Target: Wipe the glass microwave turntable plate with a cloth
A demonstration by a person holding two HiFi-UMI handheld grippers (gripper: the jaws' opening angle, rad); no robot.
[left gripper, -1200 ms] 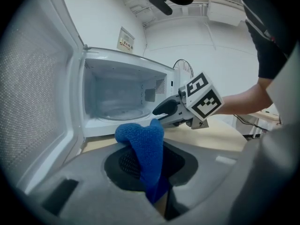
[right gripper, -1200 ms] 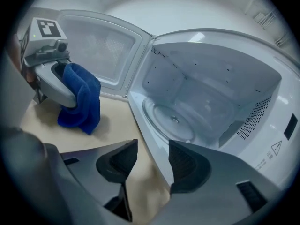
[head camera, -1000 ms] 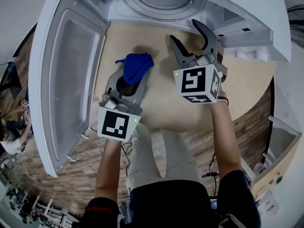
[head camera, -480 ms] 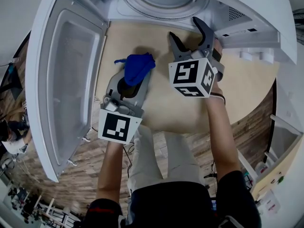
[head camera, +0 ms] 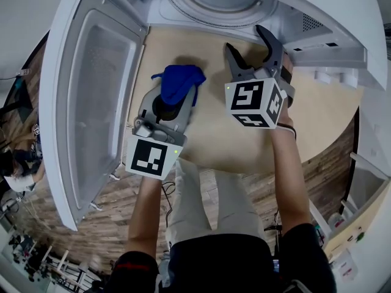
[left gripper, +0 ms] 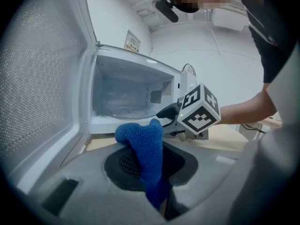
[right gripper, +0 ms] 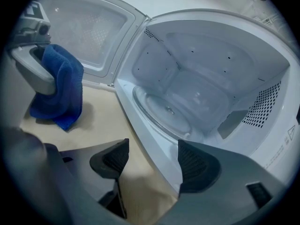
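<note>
Inside the open white microwave [right gripper: 225,41] lies the round glass turntable plate [right gripper: 164,109], not yet wiped; the left gripper [head camera: 170,110] pinches the blue knitted cloth [left gripper: 143,144] in its fingers, ready for wiping; the right gripper [right gripper: 150,162] has just been opening its fingers wide, nothing between them, probably to steady the plate.

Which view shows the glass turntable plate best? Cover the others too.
Right gripper view: the glass turntable plate lies close and nearly whole in the open microwave. The head view crops it at the top edge; the left gripper view shows it faint, far off.
</note>
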